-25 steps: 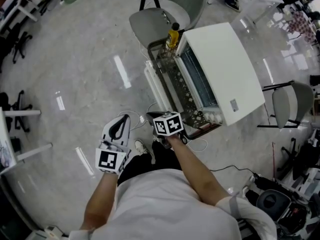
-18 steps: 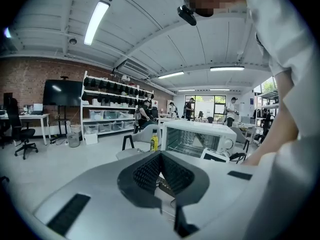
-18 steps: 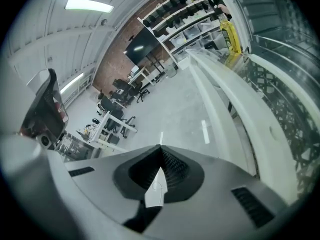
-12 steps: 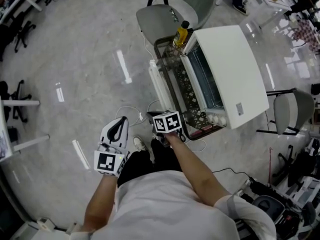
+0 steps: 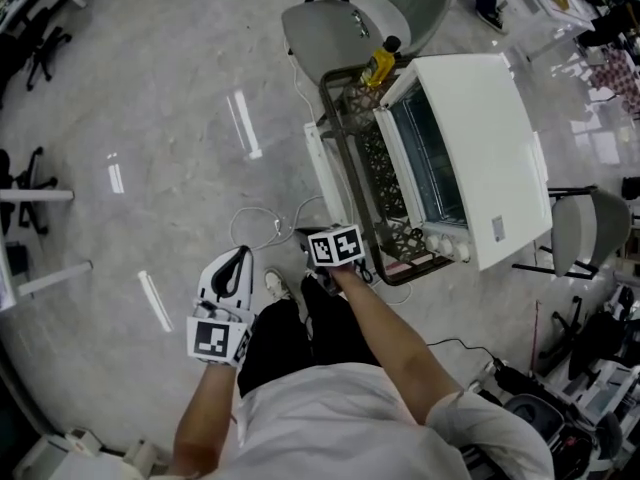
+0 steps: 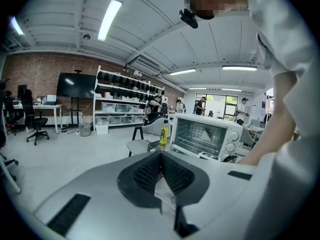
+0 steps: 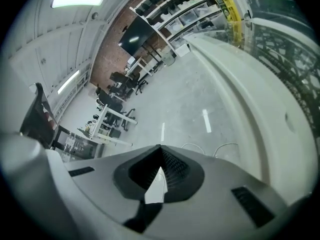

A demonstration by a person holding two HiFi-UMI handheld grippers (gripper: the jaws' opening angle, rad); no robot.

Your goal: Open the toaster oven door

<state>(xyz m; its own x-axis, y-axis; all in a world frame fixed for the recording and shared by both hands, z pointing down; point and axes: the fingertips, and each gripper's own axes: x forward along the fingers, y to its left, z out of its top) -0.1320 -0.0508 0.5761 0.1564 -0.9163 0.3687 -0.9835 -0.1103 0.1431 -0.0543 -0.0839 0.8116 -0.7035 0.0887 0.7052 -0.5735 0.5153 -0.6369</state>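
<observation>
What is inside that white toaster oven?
Through the toaster oven's glass door, a wire rack shows. Reflections on the glass hide the rest of the inside.

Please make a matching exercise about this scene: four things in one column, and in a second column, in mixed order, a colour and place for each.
Things:
1. toaster oven
2. bottle
3. chair
4. left gripper

Descriptions:
A. grey, beyond the far end of the table
B. over the floor, jaws together, nothing held
C. white, standing on the table
D. yellow, at the oven's far corner

Pairs: 1-C, 2-D, 3-A, 4-B
</observation>
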